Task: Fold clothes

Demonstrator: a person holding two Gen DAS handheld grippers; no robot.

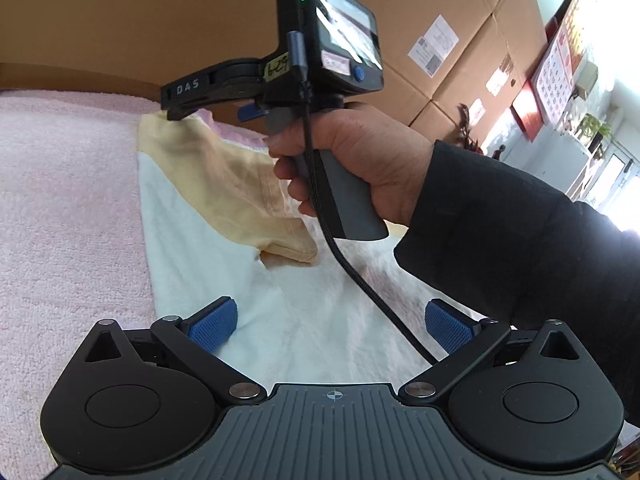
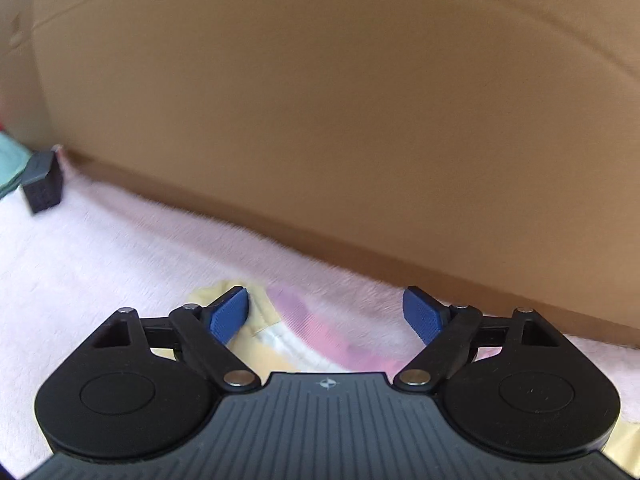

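Plainly, both tools are released: the left gripper (image 1: pixel 330 326) hovers low with its blue pads spread wide and nothing but white cloth showing between them, and the right gripper (image 2: pixel 326 314) stands just as wide, nothing pinched. In the left wrist view the right gripper (image 1: pixel 176 110) reaches out over the far end of the garment (image 1: pixel 224 264), carried by a hand (image 1: pixel 356 164) in a dark sleeve (image 1: pixel 520 260), its black cable (image 1: pixel 360 276) trailing across the cloth.

Outward from the tools, the garment lies spread on a pink fleecy cover (image 1: pixel 68 200), running from under the left gripper away toward a cardboard wall (image 1: pixel 120 12). Its body is white; a pale yellow sleeve (image 1: pixel 240 200) is laid across it, cuff toward the middle. From the right wrist view, the neck end (image 2: pixel 280 328) sits just below the open fingers, yellow at the shoulder with a pink band beside it.

I judge the fabric light, limp and thin: it will drape and bunch rather than hold any shape, and it may cling slightly to the fleece beneath. A pinch at one layer risks dragging the folded sleeve loose. Better hold points look like the doubled seams, at the shoulder or collar for the right tool and the hem edge for the left, lifted together so the cloth stays taut.
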